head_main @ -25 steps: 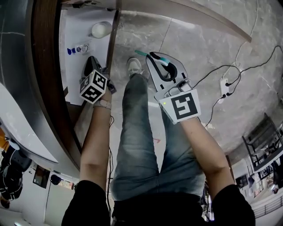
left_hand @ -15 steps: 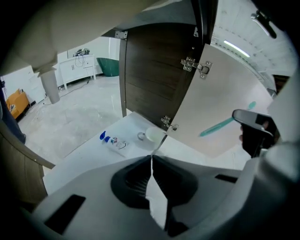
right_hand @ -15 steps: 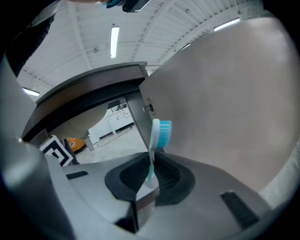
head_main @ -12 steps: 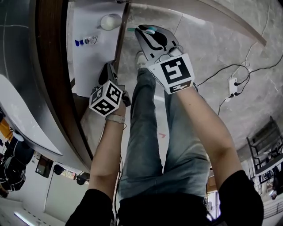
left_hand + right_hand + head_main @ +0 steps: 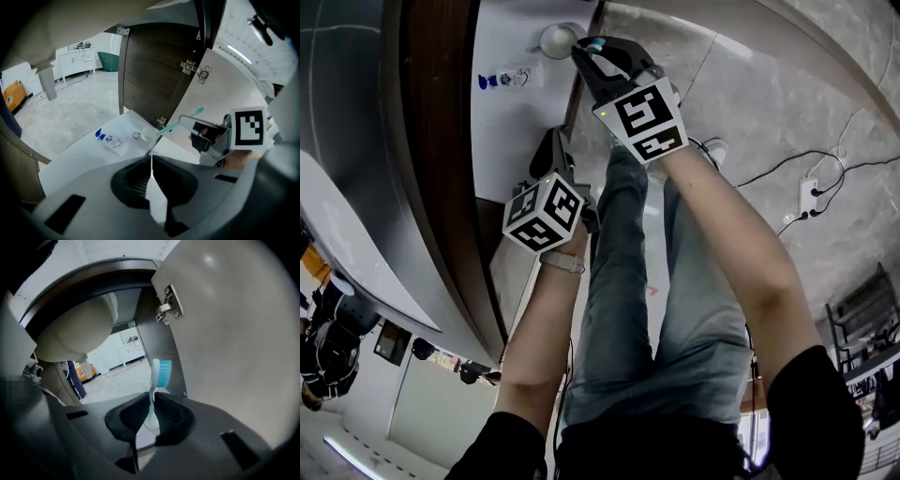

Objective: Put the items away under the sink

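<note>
The right gripper (image 5: 589, 49) has come forward from over the floor (image 5: 769, 103) to the cup (image 5: 555, 39) in the cabinet (image 5: 502, 122). Its jaws are closed on the toothbrush (image 5: 158, 373), whose head is now just beside the cup, so the drop seems near. The left gripper (image 5: 151, 161), jaws together on nothing, hangs on the person's side of the cup (a tube (image 5: 111, 141) lies beside the cup); whether the toothbrush touches the cup I cannot tell.

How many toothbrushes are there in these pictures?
1. The toothbrush is clamped in the right tongs, bristles up, near the open cabinet door. None shows on the white cabinet floor, though parts of it are hidden.
</note>
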{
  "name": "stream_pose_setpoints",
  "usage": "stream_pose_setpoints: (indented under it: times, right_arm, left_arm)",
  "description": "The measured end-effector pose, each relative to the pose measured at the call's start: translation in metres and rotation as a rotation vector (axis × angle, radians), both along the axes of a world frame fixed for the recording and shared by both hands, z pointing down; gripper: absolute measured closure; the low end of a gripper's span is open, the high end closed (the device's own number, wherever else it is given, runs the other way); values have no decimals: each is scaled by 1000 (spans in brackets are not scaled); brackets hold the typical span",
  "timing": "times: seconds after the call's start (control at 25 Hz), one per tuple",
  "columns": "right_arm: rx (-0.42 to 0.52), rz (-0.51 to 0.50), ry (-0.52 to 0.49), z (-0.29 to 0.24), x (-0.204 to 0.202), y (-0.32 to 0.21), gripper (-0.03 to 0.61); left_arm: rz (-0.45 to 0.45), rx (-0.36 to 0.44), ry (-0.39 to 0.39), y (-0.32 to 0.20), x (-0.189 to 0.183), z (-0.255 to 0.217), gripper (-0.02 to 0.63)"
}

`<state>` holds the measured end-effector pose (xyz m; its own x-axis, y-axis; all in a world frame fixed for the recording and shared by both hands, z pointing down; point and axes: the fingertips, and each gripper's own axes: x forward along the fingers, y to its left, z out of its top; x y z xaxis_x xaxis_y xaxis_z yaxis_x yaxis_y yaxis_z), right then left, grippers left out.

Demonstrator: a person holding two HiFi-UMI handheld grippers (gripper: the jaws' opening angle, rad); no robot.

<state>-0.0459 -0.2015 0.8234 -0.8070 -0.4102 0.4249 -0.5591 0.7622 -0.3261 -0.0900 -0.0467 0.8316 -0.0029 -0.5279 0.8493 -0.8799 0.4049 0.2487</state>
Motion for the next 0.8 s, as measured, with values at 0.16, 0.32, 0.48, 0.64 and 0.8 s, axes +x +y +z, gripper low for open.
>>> stream_pose_setpoints:
  times: [0.16, 0.32, 0.48, 0.64, 0.8]
  right_arm:
    - [-15, -26, 39, 23, -17, -1, 528]
    - [-40, -46, 110, 46, -26, 2, 528]
    - [-71, -60, 168, 63, -33, 8, 528]
    - [-96, -64, 209, 74, -37, 12, 528]
    - [-106, -67, 238, 83, -43, 13, 526]
  left_arm:
    - [2, 5, 26, -7, -1, 0, 584]
    - [8, 9, 33, -10, -2, -2, 584]
    - [1, -1, 41, -5, -2, 0, 584]
    - [-1, -4, 53, 1, 1, 2, 584]
    - [-20, 3, 72, 3, -2, 2, 584]
